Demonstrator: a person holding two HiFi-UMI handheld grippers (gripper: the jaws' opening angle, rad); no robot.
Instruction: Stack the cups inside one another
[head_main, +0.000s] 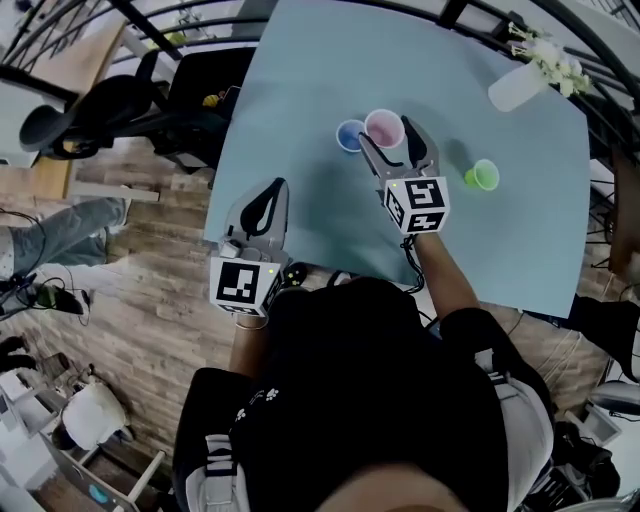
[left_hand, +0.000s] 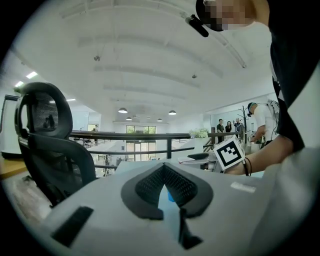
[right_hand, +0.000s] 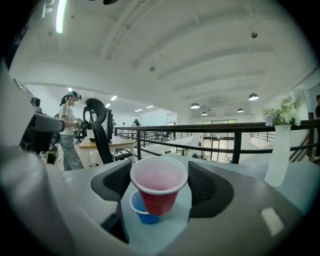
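A red cup (head_main: 384, 128) stands between the jaws of my right gripper (head_main: 386, 133), and both pads touch its rim. In the right gripper view the red cup (right_hand: 158, 186) fills the gap of the right gripper (right_hand: 161, 176), with a blue cup (right_hand: 141, 209) just behind it on the left. The blue cup (head_main: 350, 135) stands on the light blue table (head_main: 300, 90), touching the red one. A green cup (head_main: 482, 175) lies apart to the right. My left gripper (head_main: 279, 186) hovers at the table's near left edge, shut and empty; its closed pads (left_hand: 150, 185) meet at the tip.
A white vase with flowers (head_main: 520, 85) lies at the table's far right corner and shows as the vase (right_hand: 277, 155) in the right gripper view. A black office chair (head_main: 100, 110) stands left of the table. A railing (right_hand: 215, 132) runs behind it. People stand far off.
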